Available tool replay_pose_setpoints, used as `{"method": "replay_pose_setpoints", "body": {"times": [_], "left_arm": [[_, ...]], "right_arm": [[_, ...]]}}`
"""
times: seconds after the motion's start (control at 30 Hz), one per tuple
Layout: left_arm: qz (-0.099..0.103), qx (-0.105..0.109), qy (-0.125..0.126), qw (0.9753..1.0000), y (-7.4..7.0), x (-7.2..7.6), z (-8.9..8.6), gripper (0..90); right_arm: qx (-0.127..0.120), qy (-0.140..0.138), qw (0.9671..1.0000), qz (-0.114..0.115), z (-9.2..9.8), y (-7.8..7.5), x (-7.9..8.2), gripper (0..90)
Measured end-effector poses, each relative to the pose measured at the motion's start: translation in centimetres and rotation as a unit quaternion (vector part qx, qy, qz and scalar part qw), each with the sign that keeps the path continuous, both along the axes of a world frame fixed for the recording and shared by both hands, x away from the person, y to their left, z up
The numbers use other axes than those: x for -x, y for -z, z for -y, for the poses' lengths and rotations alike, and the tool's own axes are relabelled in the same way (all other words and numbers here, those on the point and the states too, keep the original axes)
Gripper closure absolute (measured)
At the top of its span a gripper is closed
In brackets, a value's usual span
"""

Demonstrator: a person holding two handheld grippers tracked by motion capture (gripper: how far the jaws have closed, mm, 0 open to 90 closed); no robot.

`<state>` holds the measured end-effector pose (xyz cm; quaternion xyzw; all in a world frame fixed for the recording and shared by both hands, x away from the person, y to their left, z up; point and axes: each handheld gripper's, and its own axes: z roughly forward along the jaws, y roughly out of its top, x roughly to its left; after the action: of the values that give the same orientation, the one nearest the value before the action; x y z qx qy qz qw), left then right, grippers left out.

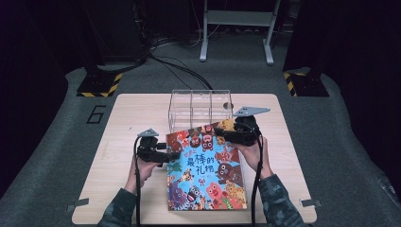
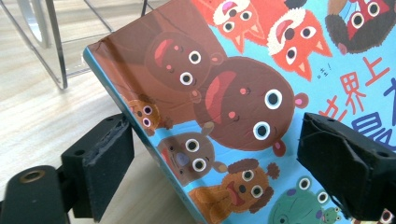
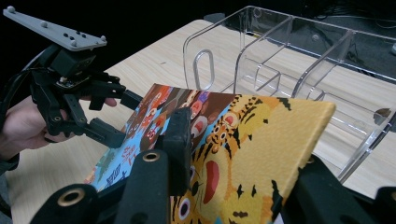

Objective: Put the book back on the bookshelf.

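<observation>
Wooden table (image 1: 118,142): book (image 1: 208,175), clear organizer (image 1: 198,111).

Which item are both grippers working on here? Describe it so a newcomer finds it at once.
On the light wooden table, just in front of the clear acrylic divided organizer, sits a large thin picture book. Its far edge is tilted up between the left gripper and right gripper. Its blue cover crowded with cartoon animals is unmistakable.

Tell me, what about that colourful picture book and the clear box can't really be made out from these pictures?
- The picture book: its underside is hidden in the high view, turned down toward the table.
- Its near end is cut off by the bottom edge in the left gripper view.
- Right gripper: the book covers the gap, so whether both jaws press it is unclear.
- Clear box: in the high view its dividers are too faint to count compartments.
</observation>
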<state>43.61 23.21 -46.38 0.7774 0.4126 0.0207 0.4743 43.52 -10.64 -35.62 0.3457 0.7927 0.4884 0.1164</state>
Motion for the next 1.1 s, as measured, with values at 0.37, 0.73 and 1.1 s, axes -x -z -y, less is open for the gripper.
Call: {"method": "replay_pose_setpoints", "body": {"times": [0.37,0.73,1.1], "left_arm": [[0.013,0.000,-0.015,0.9998,-0.4,0.3,-0.6,23.6],[0.036,-0.013,-0.018,0.9991,-1.3,0.5,-1.4,34.6],[0.064,-0.044,-0.007,0.9970,-2.5,1.0,-1.8,43.6]], "right_arm": [[-0.023,0.002,0.9997,-0.013,0.7,0.8,-0.5,64.3],[-0.041,0.004,0.9989,-0.021,1.2,1.2,-0.8,64.0],[-0.056,0.007,0.9976,-0.039,1.8,1.7,-1.4,60.9]]}}
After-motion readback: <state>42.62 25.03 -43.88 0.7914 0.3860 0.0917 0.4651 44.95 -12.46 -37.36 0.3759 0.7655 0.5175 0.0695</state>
